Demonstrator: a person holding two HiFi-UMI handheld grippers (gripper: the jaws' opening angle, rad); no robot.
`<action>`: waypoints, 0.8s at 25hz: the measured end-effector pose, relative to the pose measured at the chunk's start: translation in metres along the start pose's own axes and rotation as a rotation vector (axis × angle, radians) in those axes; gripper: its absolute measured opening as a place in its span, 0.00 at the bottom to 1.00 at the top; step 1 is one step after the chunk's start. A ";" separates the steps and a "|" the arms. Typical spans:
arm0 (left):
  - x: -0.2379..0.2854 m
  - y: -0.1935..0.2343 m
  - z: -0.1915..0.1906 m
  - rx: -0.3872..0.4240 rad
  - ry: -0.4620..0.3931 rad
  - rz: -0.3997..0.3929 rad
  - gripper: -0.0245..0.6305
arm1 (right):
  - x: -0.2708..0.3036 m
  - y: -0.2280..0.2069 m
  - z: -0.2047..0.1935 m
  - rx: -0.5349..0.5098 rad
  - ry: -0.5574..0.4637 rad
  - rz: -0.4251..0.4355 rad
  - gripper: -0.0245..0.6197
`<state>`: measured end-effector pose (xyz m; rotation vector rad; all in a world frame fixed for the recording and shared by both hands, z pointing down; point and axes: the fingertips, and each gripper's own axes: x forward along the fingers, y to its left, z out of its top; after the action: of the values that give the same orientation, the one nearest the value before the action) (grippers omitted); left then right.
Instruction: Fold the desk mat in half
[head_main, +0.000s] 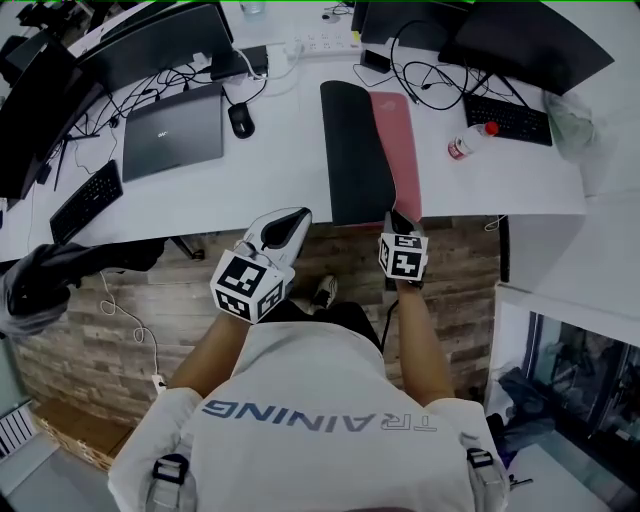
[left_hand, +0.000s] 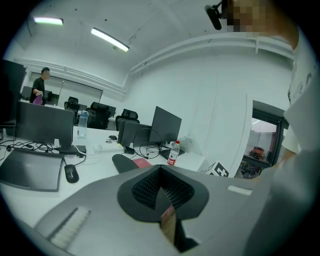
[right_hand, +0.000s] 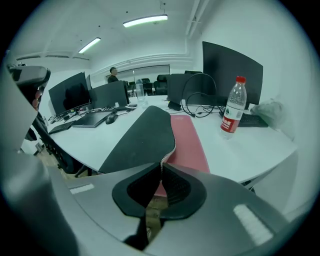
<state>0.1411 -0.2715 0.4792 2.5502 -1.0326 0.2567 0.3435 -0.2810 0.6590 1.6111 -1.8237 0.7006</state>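
Item: desk mat (head_main: 350, 150), lying on the white desk (head_main: 270, 190) straight ahead of the right gripper (head_main: 396, 222). Its black underside is turned over the pink face, and a pink strip is left bare on that gripper's outer side. The right gripper's jaws are closed, with the flap's stitched near edge running in between them. Left gripper (head_main: 296, 216): jaws pressed together with nothing in them, off the desk's near edge and apart from the mat. Beyond the left gripper: closed laptop (head_main: 172, 132) and mouse (head_main: 240, 120). Beyond the right gripper, outward of the mat: water bottle (head_main: 470, 142), keyboard (head_main: 507, 117) and loose cables. Nothing lies on the mat. The head view alone shows the plank floor below. The gripper views alone show ceiling lights and a distant person (left_hand: 40, 85).
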 end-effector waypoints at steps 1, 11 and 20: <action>0.003 -0.003 0.000 0.002 0.001 -0.003 0.04 | 0.001 -0.007 -0.005 0.009 0.010 -0.005 0.08; 0.027 -0.025 0.004 0.011 0.007 -0.033 0.04 | 0.005 -0.067 -0.039 0.094 0.070 -0.064 0.09; 0.028 -0.026 0.009 0.017 -0.008 -0.040 0.04 | -0.002 -0.086 -0.028 0.109 0.021 -0.140 0.22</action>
<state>0.1795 -0.2759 0.4719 2.5866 -0.9846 0.2459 0.4316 -0.2697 0.6769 1.7752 -1.6646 0.7620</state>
